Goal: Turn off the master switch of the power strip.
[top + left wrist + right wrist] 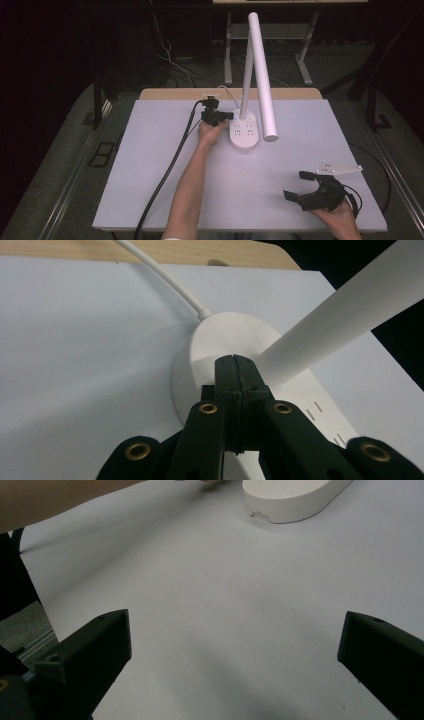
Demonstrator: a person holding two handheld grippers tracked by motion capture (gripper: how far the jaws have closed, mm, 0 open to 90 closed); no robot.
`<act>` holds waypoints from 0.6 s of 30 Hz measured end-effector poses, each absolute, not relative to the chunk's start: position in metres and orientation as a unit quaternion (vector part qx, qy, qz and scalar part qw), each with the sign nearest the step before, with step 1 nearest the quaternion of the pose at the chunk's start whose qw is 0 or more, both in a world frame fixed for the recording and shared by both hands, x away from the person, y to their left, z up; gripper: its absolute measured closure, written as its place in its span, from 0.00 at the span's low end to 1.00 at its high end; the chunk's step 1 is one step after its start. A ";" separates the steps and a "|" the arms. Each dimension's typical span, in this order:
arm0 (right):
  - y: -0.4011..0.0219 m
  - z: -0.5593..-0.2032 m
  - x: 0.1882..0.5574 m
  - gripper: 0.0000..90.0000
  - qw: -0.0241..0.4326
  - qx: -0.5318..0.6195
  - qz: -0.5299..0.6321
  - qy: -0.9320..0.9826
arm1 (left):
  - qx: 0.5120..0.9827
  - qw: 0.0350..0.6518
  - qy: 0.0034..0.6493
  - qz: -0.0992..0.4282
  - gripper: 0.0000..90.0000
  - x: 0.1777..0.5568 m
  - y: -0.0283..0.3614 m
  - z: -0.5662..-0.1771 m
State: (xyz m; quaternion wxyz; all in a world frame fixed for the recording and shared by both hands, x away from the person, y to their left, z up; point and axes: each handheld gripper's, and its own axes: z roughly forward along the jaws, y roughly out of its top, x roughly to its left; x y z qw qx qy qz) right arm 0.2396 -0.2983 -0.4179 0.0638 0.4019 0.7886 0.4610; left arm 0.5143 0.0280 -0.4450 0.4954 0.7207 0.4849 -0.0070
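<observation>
The left gripper [234,360], jaws pressed together and empty, touched the lamp base [220,347] mid-frame; the right gripper [295,186], spread wide, sat lower right.

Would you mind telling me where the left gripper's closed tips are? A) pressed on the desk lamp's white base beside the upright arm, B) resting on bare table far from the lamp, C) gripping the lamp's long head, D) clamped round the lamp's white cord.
A: in the left gripper view the left gripper, jaws shut together, meets the lamp base right beside the lamp arm.
</observation>
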 end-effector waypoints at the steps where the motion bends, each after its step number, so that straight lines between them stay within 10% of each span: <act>1: -0.299 -0.418 0.240 0.00 0.065 0.401 0.461 0.789 | 0.720 0.497 0.484 -0.008 1.00 0.514 0.027 -0.445; 18: -0.299 -0.417 0.237 0.00 0.062 0.400 0.461 0.790 | 0.725 0.479 0.495 -0.024 1.00 0.517 0.019 -0.444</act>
